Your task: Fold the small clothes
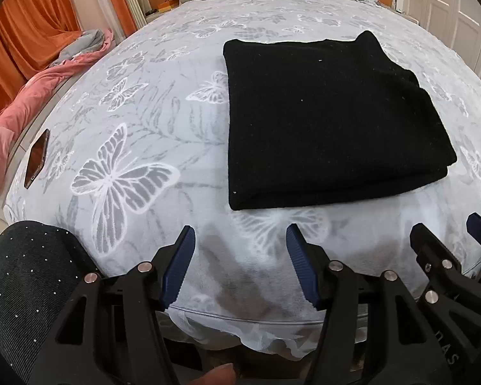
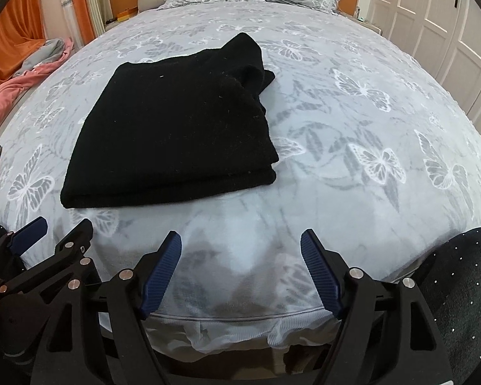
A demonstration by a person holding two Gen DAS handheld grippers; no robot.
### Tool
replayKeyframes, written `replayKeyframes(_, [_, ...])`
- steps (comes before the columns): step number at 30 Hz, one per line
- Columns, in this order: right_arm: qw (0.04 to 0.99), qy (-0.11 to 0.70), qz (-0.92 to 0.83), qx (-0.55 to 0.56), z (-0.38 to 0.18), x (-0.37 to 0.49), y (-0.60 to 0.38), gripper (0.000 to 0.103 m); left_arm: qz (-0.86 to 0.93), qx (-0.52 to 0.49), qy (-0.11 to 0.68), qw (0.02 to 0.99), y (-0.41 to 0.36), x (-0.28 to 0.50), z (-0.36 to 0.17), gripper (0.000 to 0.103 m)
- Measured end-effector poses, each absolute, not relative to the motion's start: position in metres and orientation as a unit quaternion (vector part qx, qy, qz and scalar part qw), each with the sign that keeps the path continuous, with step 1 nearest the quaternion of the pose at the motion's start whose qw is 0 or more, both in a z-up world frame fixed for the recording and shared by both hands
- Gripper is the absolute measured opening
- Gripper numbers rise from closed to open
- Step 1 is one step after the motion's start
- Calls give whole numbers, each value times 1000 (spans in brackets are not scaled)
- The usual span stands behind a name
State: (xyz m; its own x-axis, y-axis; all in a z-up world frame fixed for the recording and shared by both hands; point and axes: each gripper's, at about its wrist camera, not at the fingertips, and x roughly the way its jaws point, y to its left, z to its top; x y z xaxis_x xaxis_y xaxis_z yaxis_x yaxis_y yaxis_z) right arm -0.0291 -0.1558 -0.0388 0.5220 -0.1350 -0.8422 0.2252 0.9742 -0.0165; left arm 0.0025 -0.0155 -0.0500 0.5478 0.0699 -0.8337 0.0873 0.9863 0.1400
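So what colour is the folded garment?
Solid black garment, clearest in the left wrist view.

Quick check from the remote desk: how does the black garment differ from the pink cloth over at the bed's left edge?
The black garment is folded into a flat, layered rectangle; the pink cloth is loose and crumpled. The black garment lies on the bedspread just ahead of the open left gripper and right gripper; the pink cloth lies off to the side at the bed's edge, far from both. Neither gripper touches either of them.
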Motion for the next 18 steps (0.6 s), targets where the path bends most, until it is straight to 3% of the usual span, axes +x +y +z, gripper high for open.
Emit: replayKeyframes(18, [868,483,-109,45,-42,-28,-158,75,-9,85,478,874,-15,3,-52,57])
